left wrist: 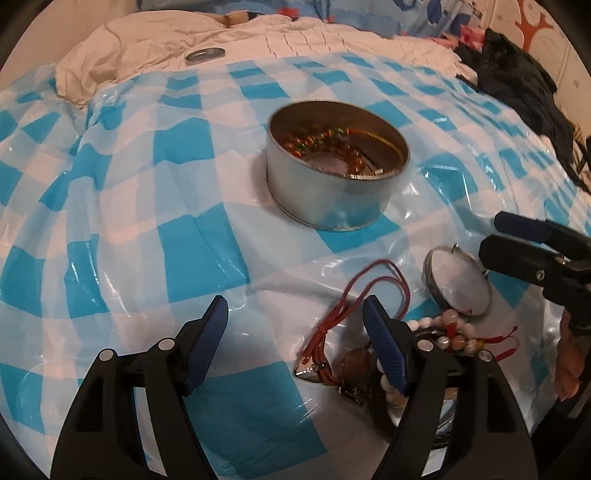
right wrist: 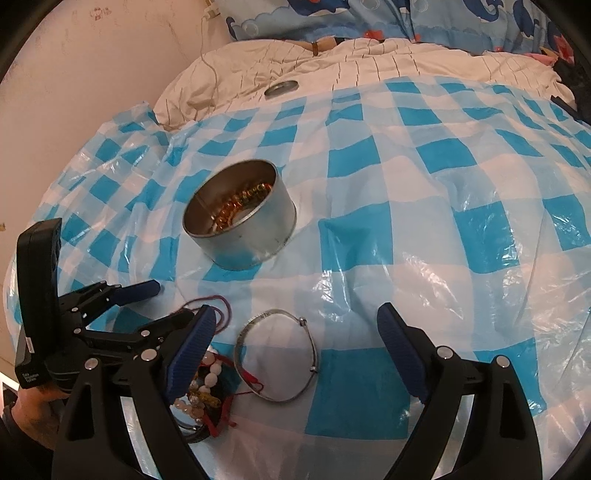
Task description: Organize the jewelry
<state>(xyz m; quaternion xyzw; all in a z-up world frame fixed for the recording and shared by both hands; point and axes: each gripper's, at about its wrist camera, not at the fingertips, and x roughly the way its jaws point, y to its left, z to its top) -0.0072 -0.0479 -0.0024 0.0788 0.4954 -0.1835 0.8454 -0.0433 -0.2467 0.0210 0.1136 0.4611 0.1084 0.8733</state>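
A round metal tin [left wrist: 334, 173] stands on the blue-and-white checked plastic sheet [left wrist: 184, 240]; it holds beaded bracelets [left wrist: 317, 142]. It also shows in the right wrist view [right wrist: 242, 218]. A silver bangle [left wrist: 460, 282] [right wrist: 277, 356], a red cord necklace [left wrist: 354, 295] and a pile of white and pink beads with red tassels [left wrist: 456, 334] [right wrist: 208, 384] lie in front of the tin. My left gripper [left wrist: 295, 339] is open and empty, just left of the pile. My right gripper [right wrist: 295, 350] is open and empty, with the bangle between its fingers.
A cream quilt [left wrist: 166, 40] with a round metal lid [left wrist: 205, 55] lies beyond the sheet. Dark clothing [left wrist: 517, 81] is heaped at the far right. Blue cartoon-print bedding [right wrist: 406, 18] and a wall [right wrist: 92, 74] are behind.
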